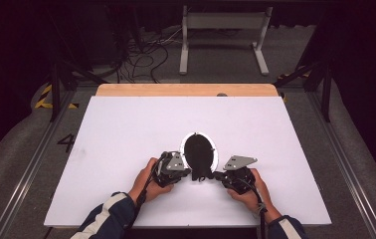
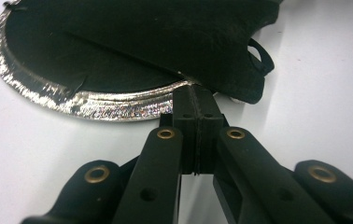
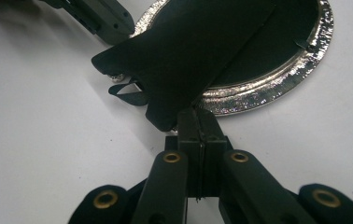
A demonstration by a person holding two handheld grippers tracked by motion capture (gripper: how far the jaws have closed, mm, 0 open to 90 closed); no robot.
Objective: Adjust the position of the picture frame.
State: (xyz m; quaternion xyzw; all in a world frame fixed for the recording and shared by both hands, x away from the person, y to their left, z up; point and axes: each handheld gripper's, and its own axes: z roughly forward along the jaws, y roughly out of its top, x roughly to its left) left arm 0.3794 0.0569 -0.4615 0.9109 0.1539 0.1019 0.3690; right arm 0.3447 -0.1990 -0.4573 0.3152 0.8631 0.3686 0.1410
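Note:
An oval silver-rimmed plate (image 1: 215, 152) lies on the white table (image 1: 126, 129), mostly covered by a black cloth pouch (image 1: 198, 154). My left gripper (image 1: 190, 173) and right gripper (image 1: 217, 175) meet the pouch's near end from either side. In the left gripper view the jaws of the left gripper (image 2: 195, 95) are pressed together on the edge of the pouch (image 2: 165, 37), just where it crosses the rim (image 2: 104, 109). In the right gripper view the right gripper (image 3: 197, 116) pinches the lower edge of the pouch (image 3: 188, 56), which rises off the rim (image 3: 268, 93). A small strap loop (image 3: 128, 95) hangs from the cloth.
A wooden strip (image 1: 186, 89) borders the table's far edge. Beyond it on the floor stand a white frame (image 1: 223, 30) and loose cables (image 1: 141, 55). Metal rails run along both sides of the table. The left gripper (image 3: 104, 18) shows at the top left of the right gripper view.

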